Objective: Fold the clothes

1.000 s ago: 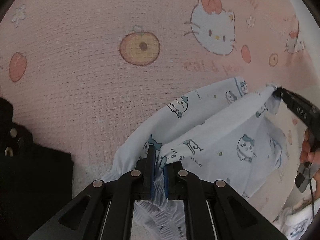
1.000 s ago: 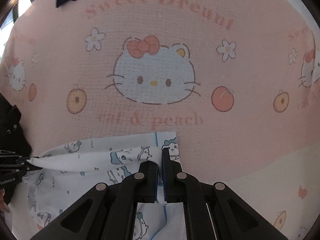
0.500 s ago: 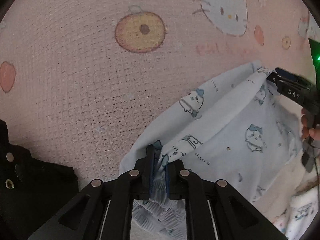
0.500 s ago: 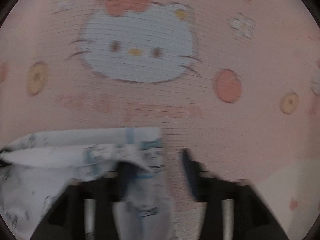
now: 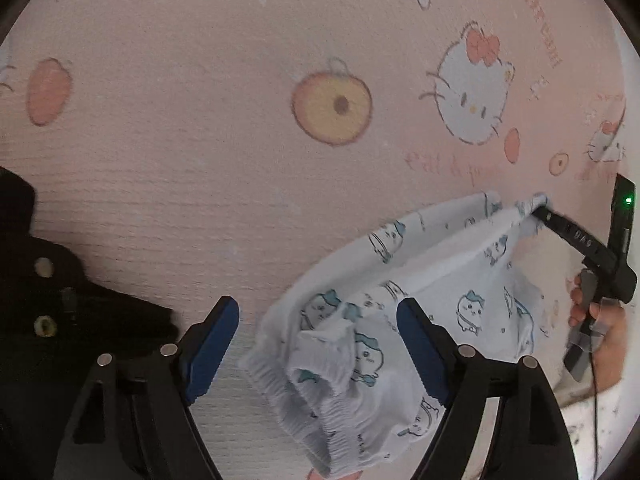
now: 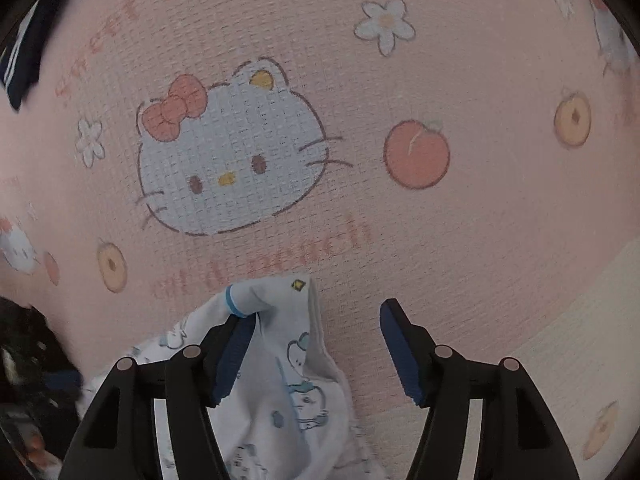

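Observation:
A small white garment (image 5: 440,280) printed with blue cartoon figures lies crumpled on the pink sheet (image 5: 200,120). Its elastic waistband is bunched at the near end. My left gripper (image 5: 316,312) stands open over that bunched end, holding nothing. In the left wrist view, a finger (image 5: 568,232) of the right gripper reaches the garment's far corner. In the right wrist view, my right gripper (image 6: 314,316) is open. The garment (image 6: 288,360) drapes against its left finger (image 6: 232,344) and is not pinched.
A black garment (image 5: 48,320) with buttons lies at the left edge, also seen as a black garment (image 6: 24,344) in the right wrist view. A dark striped cloth (image 6: 24,52) sits far left. A hand (image 5: 608,336) holds the right gripper.
Both grippers were shut on the garment's edge and have opened. The cloth, stretched between them before, has dropped slack onto the sheet.

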The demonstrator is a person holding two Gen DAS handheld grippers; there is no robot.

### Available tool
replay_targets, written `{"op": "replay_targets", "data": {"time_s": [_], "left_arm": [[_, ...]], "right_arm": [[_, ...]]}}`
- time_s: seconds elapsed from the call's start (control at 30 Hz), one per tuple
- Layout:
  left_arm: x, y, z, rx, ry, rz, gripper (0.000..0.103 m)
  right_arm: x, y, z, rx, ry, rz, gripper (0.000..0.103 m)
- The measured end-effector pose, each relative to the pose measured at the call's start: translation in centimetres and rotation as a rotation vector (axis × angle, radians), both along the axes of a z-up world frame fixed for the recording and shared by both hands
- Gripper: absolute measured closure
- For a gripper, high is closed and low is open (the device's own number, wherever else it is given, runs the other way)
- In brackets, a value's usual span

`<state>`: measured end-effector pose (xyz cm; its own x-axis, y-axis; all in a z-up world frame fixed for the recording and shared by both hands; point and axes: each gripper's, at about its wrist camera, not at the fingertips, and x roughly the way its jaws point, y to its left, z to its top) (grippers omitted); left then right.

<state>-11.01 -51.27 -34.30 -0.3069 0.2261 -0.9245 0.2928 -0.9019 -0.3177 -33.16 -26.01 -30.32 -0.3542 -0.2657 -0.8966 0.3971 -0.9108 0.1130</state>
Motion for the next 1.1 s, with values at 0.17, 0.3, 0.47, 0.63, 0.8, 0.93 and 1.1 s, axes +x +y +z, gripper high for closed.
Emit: {"op": "replay_targets", "data": {"time_s": [0.17,0.3,0.47,0.63,0.8,0.93,1.1], "left_arm": [[0.3,-0.3,0.6,0.012,0.024,0.004,0.023],[1.1,-0.2,0.9,0.013,0.031,-0.007,0.023],[1.5,0.8,1.0,-0.038,0.012,-0.041,0.023],[2.6,1.3,1.4,-0.012,0.055,-0.007,0.032],[1.7,2.3,-0.2,-0.046,0.019,-0.038,0.04],[0.5,3.1,-1.5,-0.063,0.021,-0.049,0.062],[0.4,3.2,-2.5,-0.14,0.01,-0.041,0.084]], "right_arm": [[-1.0,-1.3,-1.8,0.132,-0.195,0.028,0.038],[-1.2,-1.1,-1.9,0.056,-0.329,0.027,0.038],[-0.8,-0.7,-0.4,-0.018,-0.287,0.041,0.038],[-1.5,1.0,0.2,-0.171,-0.332,-0.042,0.038],[-1.1,0.6,-0.2,-0.153,-0.318,-0.015,0.038],[-0.1,-0.4,-1.2,-0.051,-0.252,0.042,0.038],[0.3,-0.1,-2.6,-0.055,-0.23,0.028,0.059]]}}
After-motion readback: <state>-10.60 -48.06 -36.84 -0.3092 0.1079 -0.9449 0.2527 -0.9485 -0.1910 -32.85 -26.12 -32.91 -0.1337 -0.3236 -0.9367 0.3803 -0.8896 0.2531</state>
